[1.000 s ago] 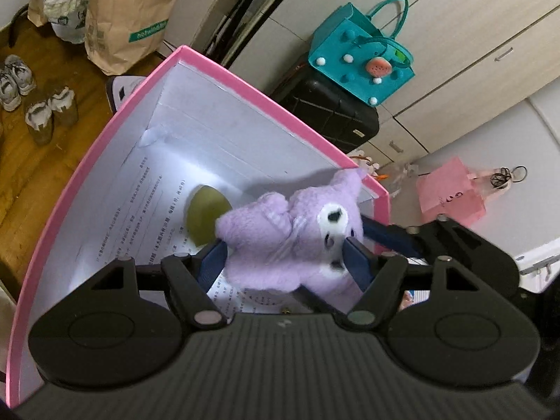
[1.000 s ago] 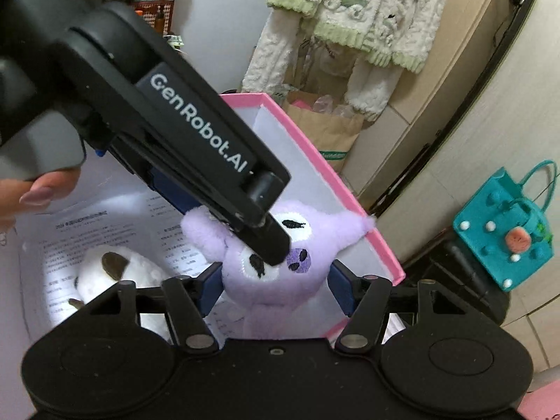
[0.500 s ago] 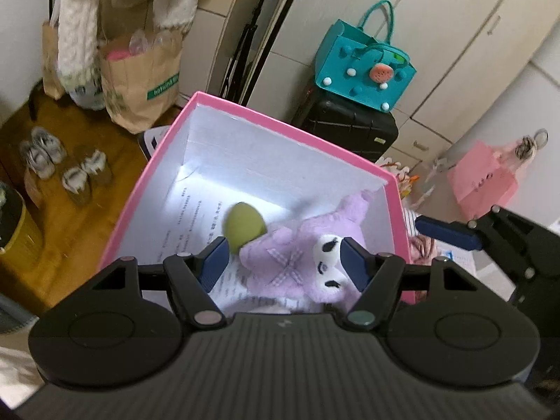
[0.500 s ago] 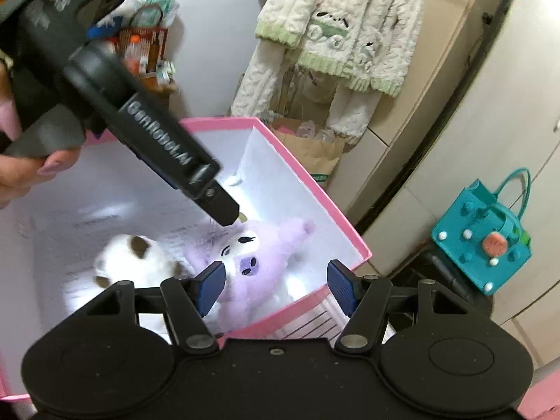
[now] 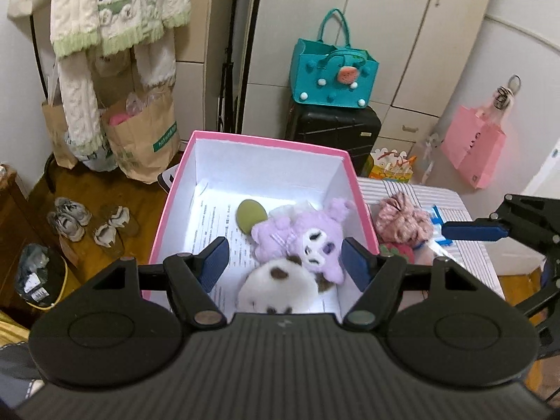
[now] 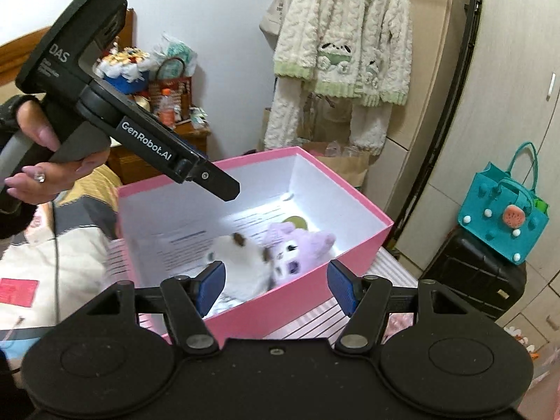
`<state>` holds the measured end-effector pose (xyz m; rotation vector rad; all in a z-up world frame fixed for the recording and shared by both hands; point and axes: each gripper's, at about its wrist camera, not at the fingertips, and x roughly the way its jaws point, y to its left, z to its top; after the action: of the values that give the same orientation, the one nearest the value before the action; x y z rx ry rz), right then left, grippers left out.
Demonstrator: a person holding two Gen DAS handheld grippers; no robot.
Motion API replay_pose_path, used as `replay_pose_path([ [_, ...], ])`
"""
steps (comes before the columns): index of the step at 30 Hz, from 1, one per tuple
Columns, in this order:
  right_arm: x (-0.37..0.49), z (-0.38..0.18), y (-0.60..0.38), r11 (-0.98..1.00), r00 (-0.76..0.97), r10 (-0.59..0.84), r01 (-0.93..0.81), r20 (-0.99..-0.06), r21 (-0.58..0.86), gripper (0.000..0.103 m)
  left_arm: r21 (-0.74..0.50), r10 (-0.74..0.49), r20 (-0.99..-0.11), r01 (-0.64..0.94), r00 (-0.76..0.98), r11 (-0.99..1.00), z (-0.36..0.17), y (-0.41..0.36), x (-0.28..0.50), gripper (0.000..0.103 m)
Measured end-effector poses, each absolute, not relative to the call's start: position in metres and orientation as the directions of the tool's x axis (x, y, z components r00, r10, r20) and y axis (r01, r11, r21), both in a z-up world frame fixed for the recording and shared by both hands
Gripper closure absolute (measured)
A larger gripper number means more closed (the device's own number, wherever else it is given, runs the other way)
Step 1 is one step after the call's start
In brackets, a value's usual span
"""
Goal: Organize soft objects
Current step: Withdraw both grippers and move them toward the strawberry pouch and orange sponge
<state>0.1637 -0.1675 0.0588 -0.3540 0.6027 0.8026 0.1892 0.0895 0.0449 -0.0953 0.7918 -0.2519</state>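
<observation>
Both grippers empty, jaws wide: left gripper (image 5: pixel 284 258), right gripper (image 6: pixel 276 286). Purple plush (image 5: pixel 308 236) lies in pink box (image 5: pixel 362 203) touching white plush (image 5: pixel 280 285). Pink soft bundle (image 5: pixel 400 218) waits outside on striped cloth (image 5: pixel 469 255); reaching risks nudging the box wall. Readable: "GenRobot.AI", "DAS"; box paper text too small, probably printed Chinese.

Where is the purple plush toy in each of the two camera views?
Left wrist view: the purple plush toy lies in the pink box, between the left gripper fingers.
Right wrist view: it lies right of centre, beside the white plush.
Shared landmark: the teal bag.
</observation>
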Motion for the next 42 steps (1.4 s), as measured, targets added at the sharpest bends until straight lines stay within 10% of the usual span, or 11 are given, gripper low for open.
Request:
replay_pose_path([
  [23,0.062,0.065,-0.243,0.691,0.520,0.592,-0.721,-0.616,0.055,0.033,-0.111,-0.374,-0.707,0.429,0.600,0.897,0.061,0.044,0.066,0.031],
  [42,0.083,-0.001,-0.307,0.736,0.544,0.570,-0.671,-0.615,0.090,0.031,-0.103,-0.421,-0.692,0.497,0.587,0.862,0.012,-0.046,0.108,0.033],
])
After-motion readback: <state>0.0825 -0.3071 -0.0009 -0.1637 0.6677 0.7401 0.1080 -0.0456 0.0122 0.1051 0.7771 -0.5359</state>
